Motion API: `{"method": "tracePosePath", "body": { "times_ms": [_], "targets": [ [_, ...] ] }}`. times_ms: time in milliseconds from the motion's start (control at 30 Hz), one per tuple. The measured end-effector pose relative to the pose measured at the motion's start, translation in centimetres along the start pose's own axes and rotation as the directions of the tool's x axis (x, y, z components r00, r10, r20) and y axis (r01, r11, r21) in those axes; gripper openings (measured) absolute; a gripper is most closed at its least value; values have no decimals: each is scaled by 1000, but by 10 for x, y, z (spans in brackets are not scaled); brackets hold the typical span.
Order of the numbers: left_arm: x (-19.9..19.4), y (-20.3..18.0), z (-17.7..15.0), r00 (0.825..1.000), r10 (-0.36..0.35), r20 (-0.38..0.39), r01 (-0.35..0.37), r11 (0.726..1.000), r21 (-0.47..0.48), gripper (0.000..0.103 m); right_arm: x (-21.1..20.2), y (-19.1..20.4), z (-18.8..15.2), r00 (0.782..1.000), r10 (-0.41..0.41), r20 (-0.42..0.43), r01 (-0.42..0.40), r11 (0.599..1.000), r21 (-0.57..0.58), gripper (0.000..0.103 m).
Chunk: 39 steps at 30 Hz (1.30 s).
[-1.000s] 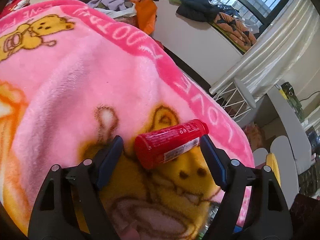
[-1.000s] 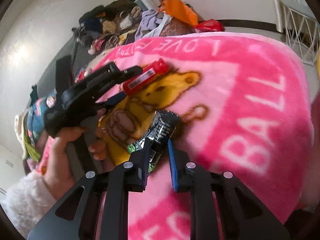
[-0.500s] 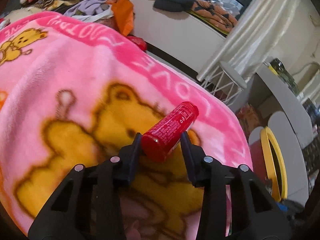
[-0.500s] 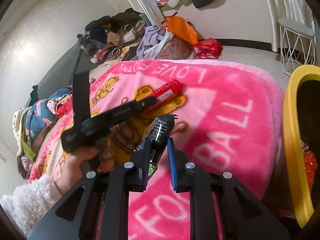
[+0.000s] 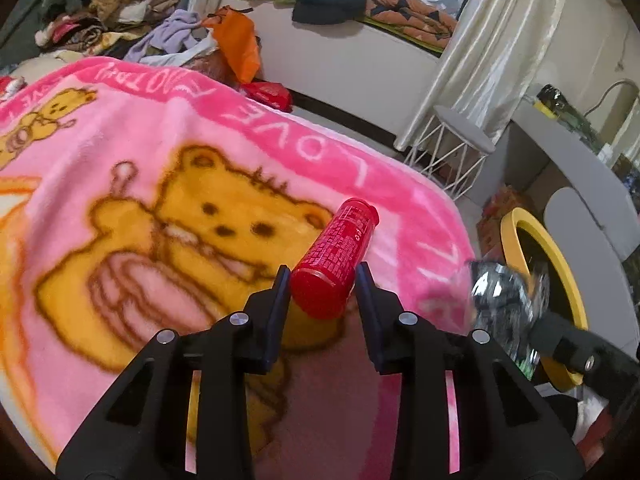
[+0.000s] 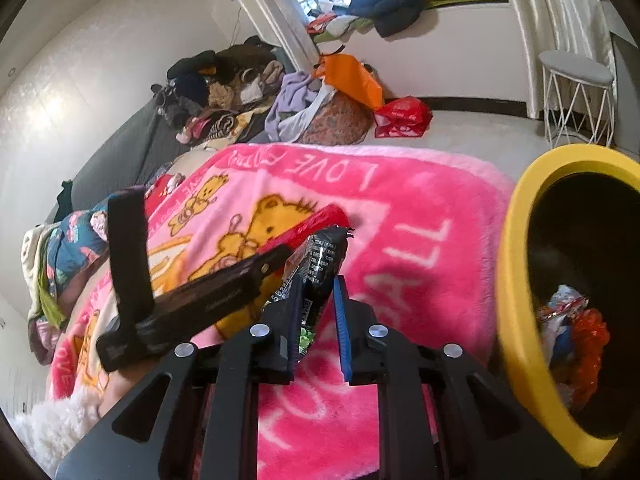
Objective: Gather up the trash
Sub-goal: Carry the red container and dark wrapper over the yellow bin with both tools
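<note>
Red bottle (image 5: 335,256), gripped at its base as the left gripper (image 5: 322,292) jaws are closing on it, angles up and away over a pink blanket (image 5: 120,168) reading "LOVE". Its white label print is too small to read. Right gripper (image 6: 318,312) pinches a black wrapper (image 6: 320,260), bottom hidden, beside a yellow-rimmed bin (image 6: 516,280) holding trash.

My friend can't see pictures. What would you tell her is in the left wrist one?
The left gripper is closing on a red bottle above a pink teddy-bear blanket. At the right, a crinkly dark wrapper hangs near a yellow-rimmed bin.
</note>
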State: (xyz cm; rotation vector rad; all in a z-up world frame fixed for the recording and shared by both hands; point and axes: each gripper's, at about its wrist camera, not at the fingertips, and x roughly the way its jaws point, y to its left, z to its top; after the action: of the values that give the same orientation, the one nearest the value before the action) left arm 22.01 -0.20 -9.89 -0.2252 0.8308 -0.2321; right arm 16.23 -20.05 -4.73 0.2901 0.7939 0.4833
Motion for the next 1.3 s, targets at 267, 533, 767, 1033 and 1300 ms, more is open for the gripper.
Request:
{"method": "tracePosePath", "body": {
  "times_ms": [267,533,767,1033,1300],
  "targets": [
    [-28,-24,-3,999,-14,35,13,1000,27,25,-27,-27,9,997,-44,70,42,999,34,15],
    [-46,-48,3,998,-17,65,13,998,61,25,-52,-59,10,989,-89,119,79,993,87,15],
    [-60,-70,9,994,-57,94,50,996,80,25,-72,-77,11,979,-126,161,107,987,119,15],
    [-69,-97,11,988,-112,109,100,989,106,25,-88,-94,12,970,-153,191,125,981,151,15],
    [-72,-124,10,981,-156,114,140,980,138,24,-102,-112,11,958,-190,212,149,969,197,15]
  ]
}}
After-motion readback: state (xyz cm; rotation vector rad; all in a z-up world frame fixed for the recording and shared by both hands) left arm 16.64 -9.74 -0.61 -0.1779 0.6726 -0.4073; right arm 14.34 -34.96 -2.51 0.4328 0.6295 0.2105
